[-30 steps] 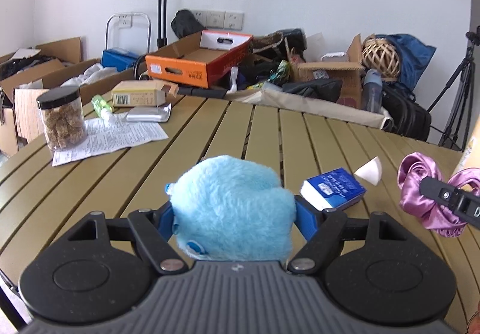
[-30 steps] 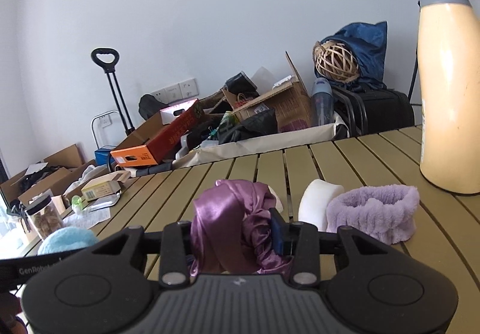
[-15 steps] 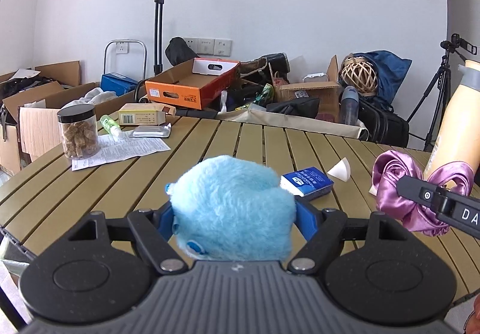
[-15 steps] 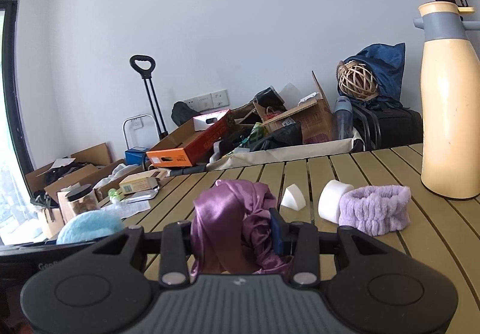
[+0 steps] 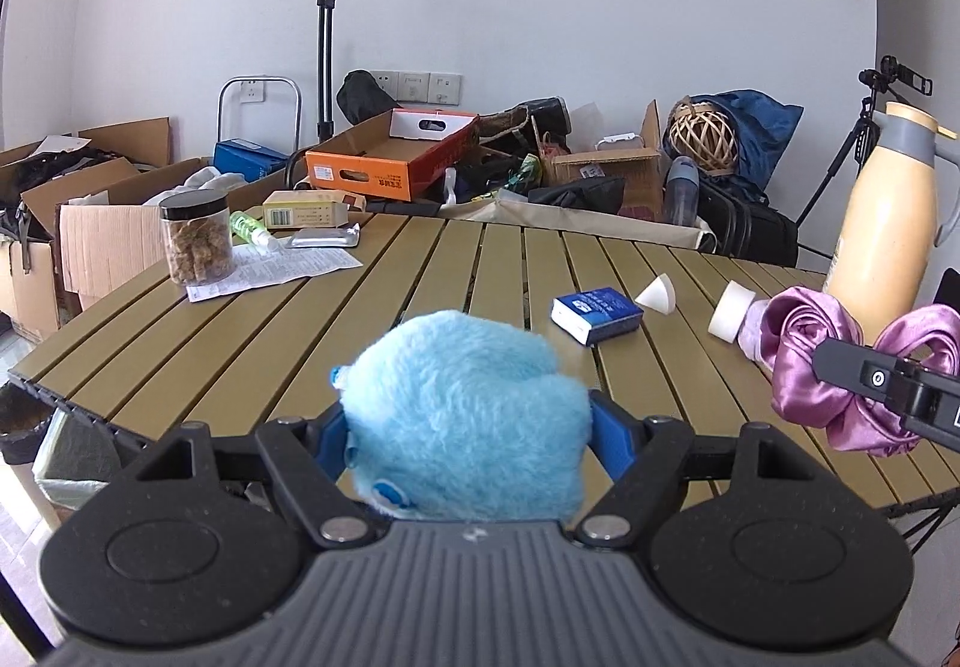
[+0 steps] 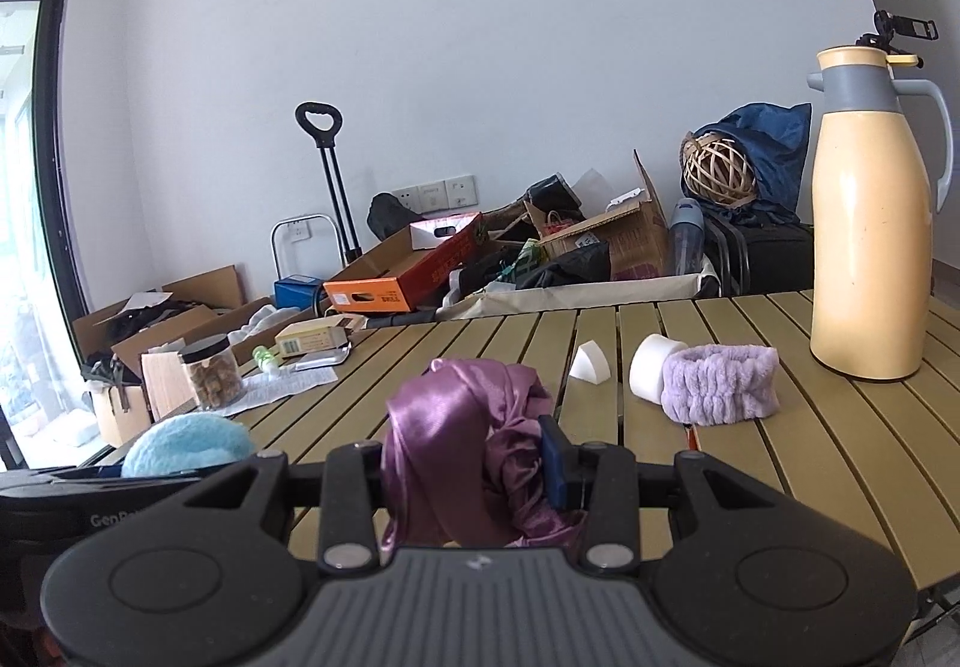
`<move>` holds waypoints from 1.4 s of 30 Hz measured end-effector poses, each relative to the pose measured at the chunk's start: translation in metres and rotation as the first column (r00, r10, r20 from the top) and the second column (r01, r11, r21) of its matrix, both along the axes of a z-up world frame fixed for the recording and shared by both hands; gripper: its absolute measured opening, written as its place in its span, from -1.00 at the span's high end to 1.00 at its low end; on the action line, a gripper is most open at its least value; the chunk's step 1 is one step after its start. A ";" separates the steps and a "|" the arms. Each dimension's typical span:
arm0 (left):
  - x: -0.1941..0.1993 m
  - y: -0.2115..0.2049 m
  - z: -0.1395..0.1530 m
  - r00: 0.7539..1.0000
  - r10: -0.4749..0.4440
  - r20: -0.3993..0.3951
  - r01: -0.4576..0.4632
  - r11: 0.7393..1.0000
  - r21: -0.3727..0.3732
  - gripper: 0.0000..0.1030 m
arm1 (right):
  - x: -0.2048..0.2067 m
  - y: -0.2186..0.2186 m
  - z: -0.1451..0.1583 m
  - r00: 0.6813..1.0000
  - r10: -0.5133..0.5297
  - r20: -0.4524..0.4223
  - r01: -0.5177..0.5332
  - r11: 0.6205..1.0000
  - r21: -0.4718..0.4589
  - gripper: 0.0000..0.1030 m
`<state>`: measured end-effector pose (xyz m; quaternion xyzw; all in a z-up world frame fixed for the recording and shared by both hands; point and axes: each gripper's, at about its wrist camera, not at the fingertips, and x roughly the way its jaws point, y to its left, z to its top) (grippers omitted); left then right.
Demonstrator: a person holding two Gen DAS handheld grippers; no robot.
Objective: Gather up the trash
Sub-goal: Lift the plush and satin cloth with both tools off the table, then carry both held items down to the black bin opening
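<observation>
My left gripper is shut on a fluffy light-blue plush ball, held above the near edge of the slatted olive table. My right gripper is shut on a crumpled purple satin cloth, also held over the table; the cloth also shows at the right of the left wrist view. The blue ball shows at the lower left of the right wrist view.
On the table: a blue box, a white wedge, a white roll, a lilac headband, a yellow thermos, a jar, papers and boxes. Cardboard boxes and clutter lie behind. A bin bag sits below left.
Both grippers have pulled back and risen from the table while keeping their loads. More of the table, the thermos and the floor bin now show.
</observation>
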<state>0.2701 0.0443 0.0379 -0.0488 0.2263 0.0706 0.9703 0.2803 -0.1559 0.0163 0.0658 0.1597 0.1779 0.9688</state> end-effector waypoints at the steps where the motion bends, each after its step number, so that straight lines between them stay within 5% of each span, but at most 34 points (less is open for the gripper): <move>1: -0.005 0.000 0.001 1.000 0.001 0.000 -0.001 1.000 0.002 -0.51 | -0.005 -0.001 0.001 1.000 0.001 0.000 -0.001 1.000 0.000 0.27; 20: -0.086 -0.019 0.006 0.999 -0.040 -0.001 0.040 0.999 0.033 -0.51 | -0.085 -0.007 -0.014 0.999 0.014 -0.052 -0.015 0.999 -0.031 0.27; 42: -0.107 -0.036 -0.063 0.977 -0.107 -0.186 0.117 0.992 0.043 -0.51 | -0.105 -0.019 -0.084 0.971 -0.004 -0.240 -0.015 0.997 -0.075 0.27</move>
